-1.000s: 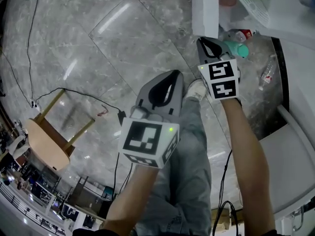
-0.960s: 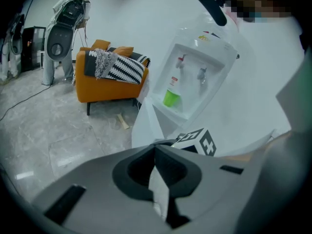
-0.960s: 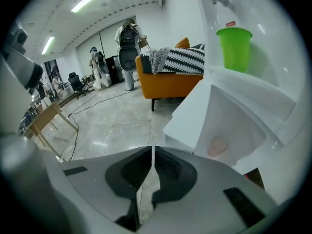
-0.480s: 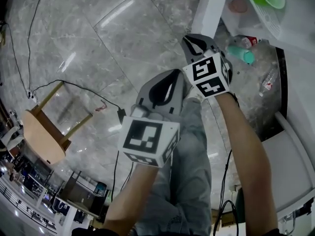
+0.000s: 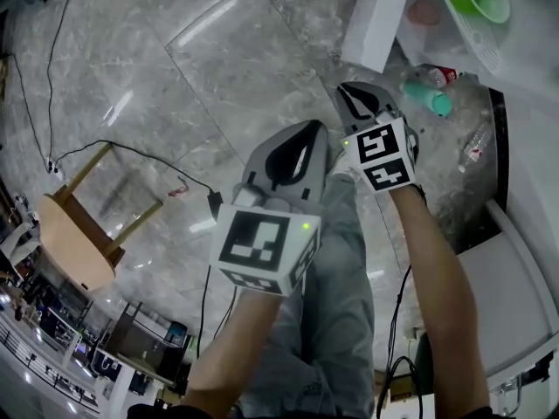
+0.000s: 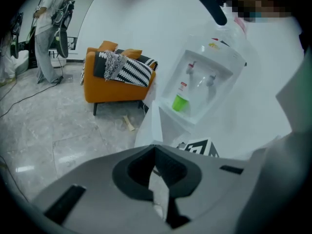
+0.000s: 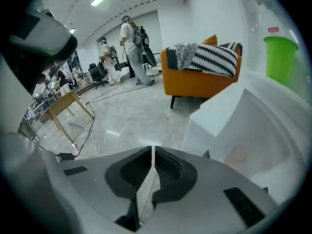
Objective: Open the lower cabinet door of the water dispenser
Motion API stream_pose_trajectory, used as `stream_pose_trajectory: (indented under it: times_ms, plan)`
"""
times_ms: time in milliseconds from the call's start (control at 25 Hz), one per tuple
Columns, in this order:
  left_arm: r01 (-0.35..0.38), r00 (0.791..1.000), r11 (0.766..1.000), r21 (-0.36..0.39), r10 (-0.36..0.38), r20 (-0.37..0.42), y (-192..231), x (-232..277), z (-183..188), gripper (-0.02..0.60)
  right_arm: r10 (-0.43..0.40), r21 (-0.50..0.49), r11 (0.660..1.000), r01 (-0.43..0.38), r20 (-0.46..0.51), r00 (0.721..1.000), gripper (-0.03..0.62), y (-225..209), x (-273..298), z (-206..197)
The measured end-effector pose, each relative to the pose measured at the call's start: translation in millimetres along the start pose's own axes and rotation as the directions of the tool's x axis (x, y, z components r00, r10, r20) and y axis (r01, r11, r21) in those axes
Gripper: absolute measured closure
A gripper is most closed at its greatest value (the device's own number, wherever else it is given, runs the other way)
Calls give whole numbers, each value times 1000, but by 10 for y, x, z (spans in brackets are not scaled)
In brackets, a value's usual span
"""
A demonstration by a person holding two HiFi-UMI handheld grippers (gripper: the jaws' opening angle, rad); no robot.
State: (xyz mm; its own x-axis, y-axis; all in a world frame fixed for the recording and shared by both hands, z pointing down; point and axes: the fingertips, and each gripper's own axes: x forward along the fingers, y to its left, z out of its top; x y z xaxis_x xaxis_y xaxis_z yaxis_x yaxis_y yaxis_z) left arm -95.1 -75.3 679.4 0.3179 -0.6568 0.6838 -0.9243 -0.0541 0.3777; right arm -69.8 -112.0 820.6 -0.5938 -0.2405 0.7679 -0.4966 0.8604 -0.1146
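Your left gripper (image 5: 307,132) and right gripper (image 5: 349,91) both sit closed, holding nothing; the cabinet door (image 5: 377,20) is at 1 o'clock of the right one.

The water dispenser (image 5: 515,46) is cut off by the head view's top edge.

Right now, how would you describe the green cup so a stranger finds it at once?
Look at the white water dispenser beside the orange armchair. In its recess, below the two taps, stands the cup. It alone is bright green; the dispenser around it is white.
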Motion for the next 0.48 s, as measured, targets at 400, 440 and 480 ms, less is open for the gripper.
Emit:
stream_pose_trajectory:
  times_ms: [400,440,480]
  plan:
    - [-1,1000,1000,-3,1,-6,10,48,7,571,-132,88,987,134,-30,991,568,-570,-148,-205]
    - [-2,1000,1000,-5,1,-6,11,53,6,571,-140,88,986,143,-31,990,568,-613,-151,-204]
    - [-1,1000,1000,-6,1,-6,12,58,7,571,-146,88,985,148,-32,989,568,-646,-152,-196]
